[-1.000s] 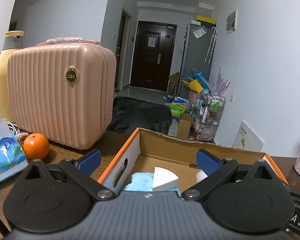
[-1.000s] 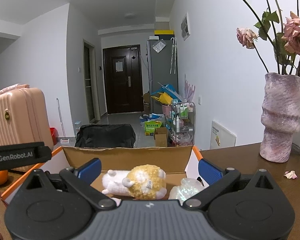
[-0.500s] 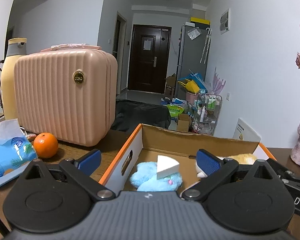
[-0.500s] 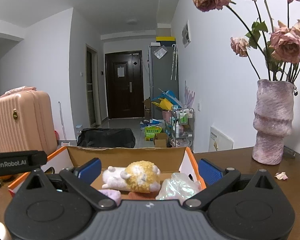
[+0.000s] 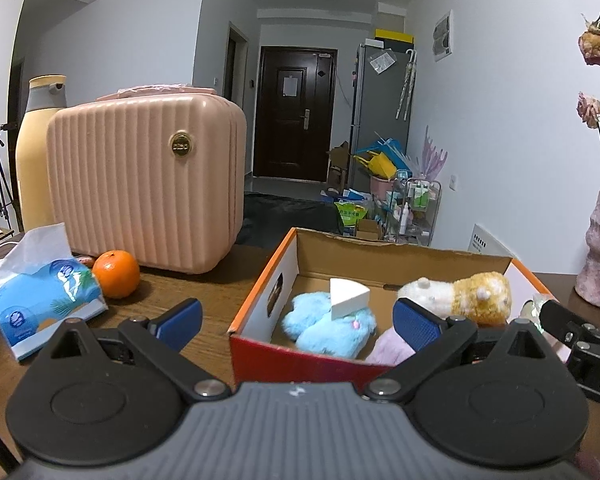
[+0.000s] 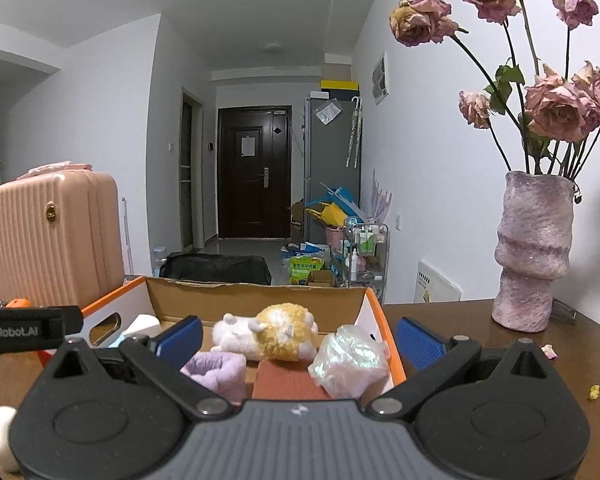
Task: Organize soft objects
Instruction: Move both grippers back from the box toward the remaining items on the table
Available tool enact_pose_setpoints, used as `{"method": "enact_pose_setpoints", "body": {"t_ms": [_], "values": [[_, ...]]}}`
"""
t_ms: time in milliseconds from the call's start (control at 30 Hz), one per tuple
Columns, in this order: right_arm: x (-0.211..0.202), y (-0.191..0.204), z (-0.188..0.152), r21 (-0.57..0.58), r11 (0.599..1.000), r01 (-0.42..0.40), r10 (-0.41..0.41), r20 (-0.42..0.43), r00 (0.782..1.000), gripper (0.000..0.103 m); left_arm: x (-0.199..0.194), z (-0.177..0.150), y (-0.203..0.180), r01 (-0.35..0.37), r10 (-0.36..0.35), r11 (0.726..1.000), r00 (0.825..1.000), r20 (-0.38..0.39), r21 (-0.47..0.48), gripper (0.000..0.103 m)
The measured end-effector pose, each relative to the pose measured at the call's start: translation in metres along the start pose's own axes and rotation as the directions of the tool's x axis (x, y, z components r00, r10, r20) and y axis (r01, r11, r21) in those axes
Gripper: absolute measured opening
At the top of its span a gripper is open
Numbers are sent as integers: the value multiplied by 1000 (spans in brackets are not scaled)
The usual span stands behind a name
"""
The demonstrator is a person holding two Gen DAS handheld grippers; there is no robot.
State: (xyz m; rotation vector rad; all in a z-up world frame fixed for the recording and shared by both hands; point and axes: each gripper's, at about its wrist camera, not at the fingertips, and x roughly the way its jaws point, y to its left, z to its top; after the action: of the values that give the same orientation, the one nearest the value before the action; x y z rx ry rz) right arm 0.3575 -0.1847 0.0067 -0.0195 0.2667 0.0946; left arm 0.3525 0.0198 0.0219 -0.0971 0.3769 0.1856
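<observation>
— Changed since a second back?
— Pulled back and up from the cardboard box on the bench; whole interior opened to both views where only the far wall had shown. Judged: both grippers clear of the box, nothing carried, soft things already inside.
— Largest to smallest?
— Blue plush with a white wedge on top, at 12 o'clock from the left gripper. Yellow-and-white plush at 12 o'clock from the right gripper. Shiny wrapped bundle toward 1 o'clock, lilac plush toward 11.
— Fingers?
— Spread wide on both, gripping nothing; toys beyond the tips, not touched.
</observation>
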Motion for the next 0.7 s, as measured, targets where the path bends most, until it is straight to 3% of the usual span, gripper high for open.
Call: {"method": "enact_pose_setpoints", "body": {"t_ms": [700], "values": [[-69, 8, -23, -57, 997, -44, 45, 5, 999, 103, -63, -29, 34, -28, 28, 1000, 999, -16, 5, 103]]}}
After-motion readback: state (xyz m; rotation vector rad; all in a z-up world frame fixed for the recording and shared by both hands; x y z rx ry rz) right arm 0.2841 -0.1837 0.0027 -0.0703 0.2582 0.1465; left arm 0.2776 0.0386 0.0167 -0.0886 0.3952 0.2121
